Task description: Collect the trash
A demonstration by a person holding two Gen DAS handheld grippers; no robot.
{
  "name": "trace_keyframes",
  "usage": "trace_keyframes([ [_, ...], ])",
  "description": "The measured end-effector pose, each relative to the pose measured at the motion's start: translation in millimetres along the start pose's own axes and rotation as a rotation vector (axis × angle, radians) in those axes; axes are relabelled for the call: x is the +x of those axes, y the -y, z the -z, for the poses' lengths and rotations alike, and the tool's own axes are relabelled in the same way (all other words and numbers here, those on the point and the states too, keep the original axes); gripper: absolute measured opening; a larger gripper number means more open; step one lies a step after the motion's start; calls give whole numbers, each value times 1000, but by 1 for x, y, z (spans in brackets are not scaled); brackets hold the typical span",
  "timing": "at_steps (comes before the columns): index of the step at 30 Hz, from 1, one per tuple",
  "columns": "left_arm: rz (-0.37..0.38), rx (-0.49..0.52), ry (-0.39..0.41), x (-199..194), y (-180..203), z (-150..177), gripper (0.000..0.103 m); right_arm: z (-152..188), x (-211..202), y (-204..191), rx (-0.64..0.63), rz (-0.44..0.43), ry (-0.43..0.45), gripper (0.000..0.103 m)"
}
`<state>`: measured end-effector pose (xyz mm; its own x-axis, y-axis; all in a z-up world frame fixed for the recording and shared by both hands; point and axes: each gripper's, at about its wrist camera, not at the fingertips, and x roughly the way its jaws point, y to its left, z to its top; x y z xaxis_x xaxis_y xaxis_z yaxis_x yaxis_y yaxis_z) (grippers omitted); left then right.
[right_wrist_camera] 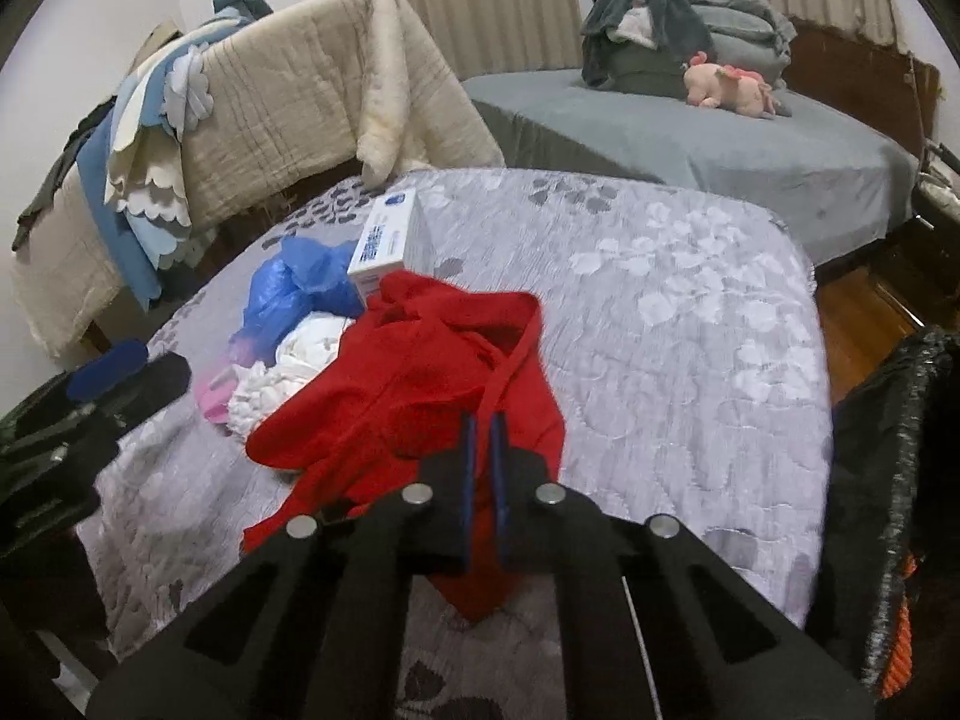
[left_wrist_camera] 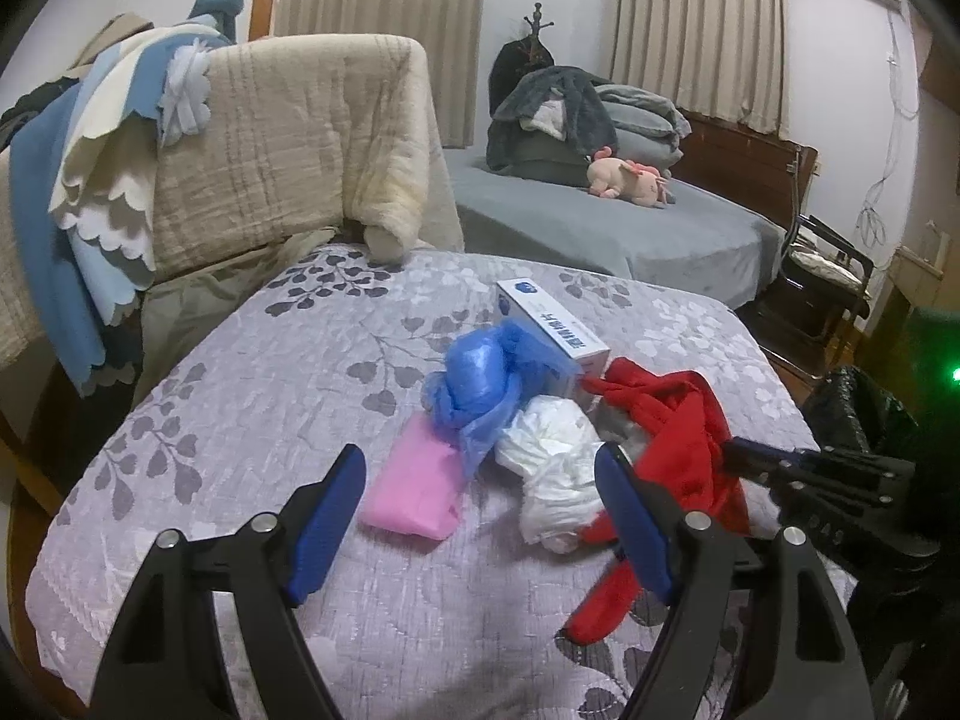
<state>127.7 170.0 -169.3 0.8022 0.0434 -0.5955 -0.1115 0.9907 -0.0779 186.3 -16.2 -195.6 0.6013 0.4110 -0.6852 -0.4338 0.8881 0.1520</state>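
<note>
Now your right hand-held gripper (right_wrist_camera: 482,420) is clamped shut on the soft red cloth (right_wrist_camera: 414,360); your left hand-held gripper (left_wrist_camera: 480,462) gapes wide, empty, near the crumpled white wad (left_wrist_camera: 555,450)

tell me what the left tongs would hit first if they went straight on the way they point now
Probably the white crumpled bag, lying just ahead between the open left tongs, with the pink bag close beside it. Depth is hard to judge through the fisheye.

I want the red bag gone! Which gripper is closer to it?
Right. The right gripper is shut on the red bag; the left gripper hangs open beside it.
</note>
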Motion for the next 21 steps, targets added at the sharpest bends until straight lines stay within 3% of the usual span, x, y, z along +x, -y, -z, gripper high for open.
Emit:
trace_keyframes([
  [6,14,9,0,0,9,-1,77,-8,-29,17,29,42,61,4],
  [10,25,13,-5,2,15,0,77,-9,-32,28,36,82,55,4],
  [15,31,15,-9,2,19,2,77,-6,-22,32,53,66,28,10],
  [17,27,18,-7,2,18,3,77,-7,-20,28,48,59,29,17],
  [19,20,24,-4,2,17,3,77,-10,-17,21,43,39,31,37],
  [21,16,22,-3,2,15,2,77,-11,-13,13,23,31,28,45],
])
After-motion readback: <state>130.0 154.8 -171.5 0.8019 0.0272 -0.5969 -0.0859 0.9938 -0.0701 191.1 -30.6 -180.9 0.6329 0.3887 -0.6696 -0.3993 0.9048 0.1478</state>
